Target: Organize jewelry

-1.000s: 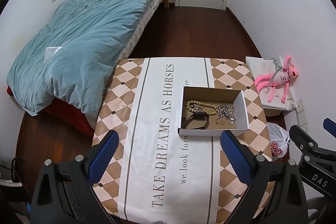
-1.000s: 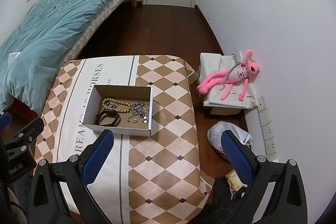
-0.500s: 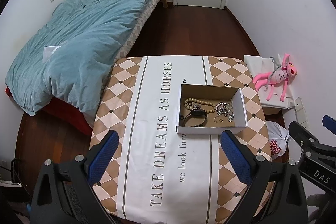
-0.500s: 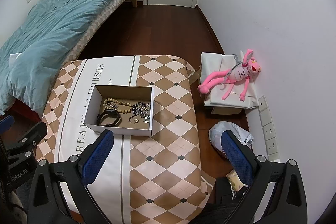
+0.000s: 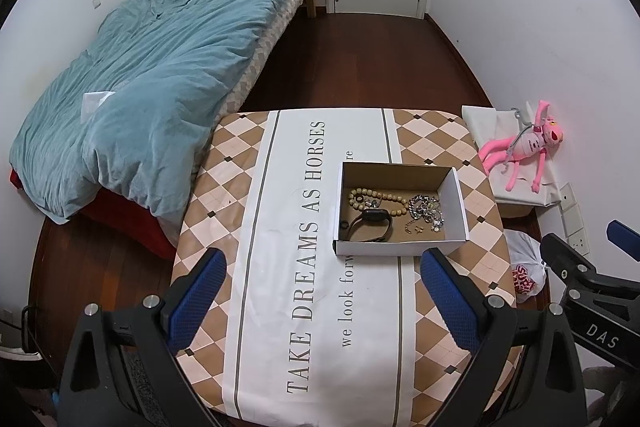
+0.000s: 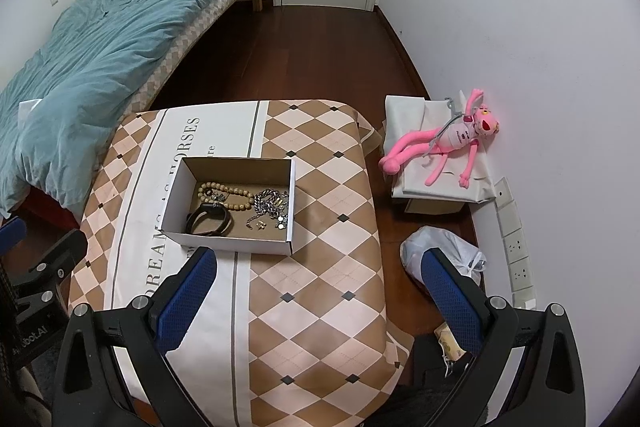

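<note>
While both jaws gape empty, the box (image 5: 401, 246) lies long-axis crosswise holding a bead strand (image 5: 380, 195).

The bench (image 5: 280, 307) wears a checkered cloth (image 5: 224, 187) (printed with lettering); an open cardboard box (image 5: 400, 249) sits on it.

Your tabletop (image 5: 280, 307) cloth reads "TAKE DREAMS AS HORSES", then a smaller line "we look forw…", cut off by the box. At 4 o'clock, your right gripper (image 5: 600, 339) body: "DAS".
</note>
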The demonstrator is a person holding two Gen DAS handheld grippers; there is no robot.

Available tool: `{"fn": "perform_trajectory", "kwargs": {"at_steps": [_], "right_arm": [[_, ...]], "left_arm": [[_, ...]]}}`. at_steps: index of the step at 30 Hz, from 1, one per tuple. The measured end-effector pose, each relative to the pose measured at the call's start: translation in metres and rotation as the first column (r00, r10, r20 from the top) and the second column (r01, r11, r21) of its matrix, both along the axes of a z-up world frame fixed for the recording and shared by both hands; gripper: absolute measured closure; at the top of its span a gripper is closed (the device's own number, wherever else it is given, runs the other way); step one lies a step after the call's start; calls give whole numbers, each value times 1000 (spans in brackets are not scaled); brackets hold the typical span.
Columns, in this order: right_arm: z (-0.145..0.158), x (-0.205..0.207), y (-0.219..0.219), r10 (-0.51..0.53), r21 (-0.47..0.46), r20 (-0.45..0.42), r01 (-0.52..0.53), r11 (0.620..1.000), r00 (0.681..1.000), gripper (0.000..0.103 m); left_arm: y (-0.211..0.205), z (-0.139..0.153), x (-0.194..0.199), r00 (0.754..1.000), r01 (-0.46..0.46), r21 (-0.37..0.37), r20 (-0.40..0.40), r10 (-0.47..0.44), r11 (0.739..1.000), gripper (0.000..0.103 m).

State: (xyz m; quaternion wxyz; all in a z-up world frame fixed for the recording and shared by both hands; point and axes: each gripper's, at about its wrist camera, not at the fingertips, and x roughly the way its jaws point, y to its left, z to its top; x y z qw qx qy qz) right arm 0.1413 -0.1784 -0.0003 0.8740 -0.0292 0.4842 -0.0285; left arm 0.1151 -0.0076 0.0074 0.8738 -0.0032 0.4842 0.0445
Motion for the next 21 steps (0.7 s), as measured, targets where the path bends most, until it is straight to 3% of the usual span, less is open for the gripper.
{"fn": "perform_trajectory", "kwargs": {"at_steps": [21], "right_arm": [[-3, -2, 3, 1, 0, 0, -1, 1000, 1000, 0]], "left_arm": [[4, 4, -2, 1000, 1, 5, 11, -1, 1000, 4]]}}
